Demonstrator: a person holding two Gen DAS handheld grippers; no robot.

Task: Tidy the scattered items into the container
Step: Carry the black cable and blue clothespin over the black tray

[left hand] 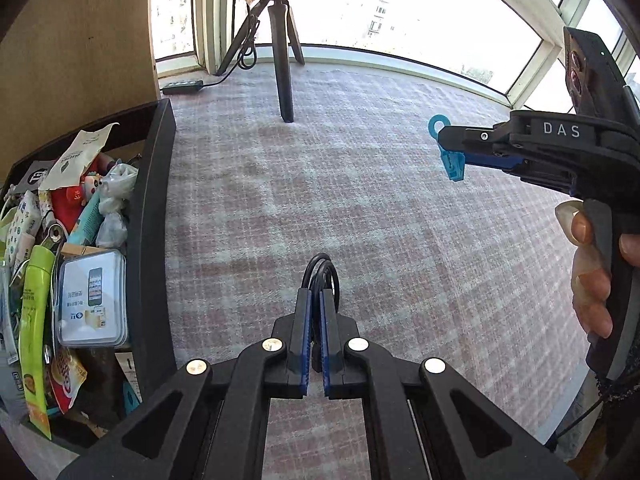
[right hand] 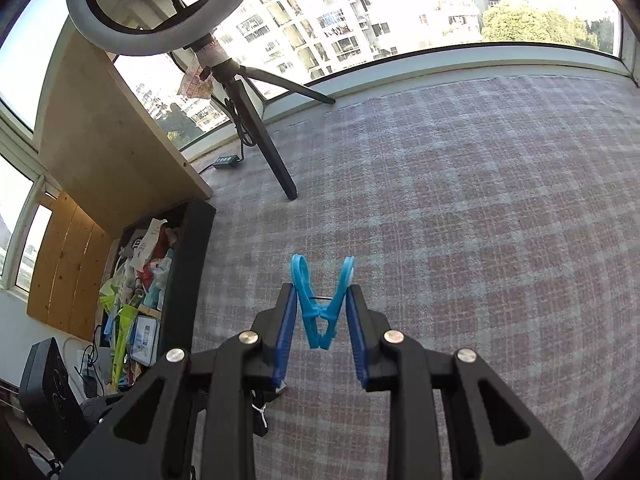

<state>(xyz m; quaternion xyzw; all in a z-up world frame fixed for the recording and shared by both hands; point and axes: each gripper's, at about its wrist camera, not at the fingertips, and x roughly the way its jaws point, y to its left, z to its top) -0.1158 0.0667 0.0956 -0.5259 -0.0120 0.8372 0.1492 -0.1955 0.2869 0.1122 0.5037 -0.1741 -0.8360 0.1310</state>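
Observation:
My left gripper is shut on a small coil of black cable, whose loops stick out past the fingertips above the checked carpet. My right gripper is shut on a blue plastic clothes peg, held by its two handles with the jaw end pointing back at the camera. In the left wrist view the right gripper hangs at the right with the peg in it. The black container stands at the left, full of packets, tubes and a clear case. In the right wrist view the container lies left of the gripper.
A black tripod carrying a ring light stands on the carpet ahead, with a cable and power strip by the window ledge. A wooden board leans behind the container. A person's hand grips the right handle.

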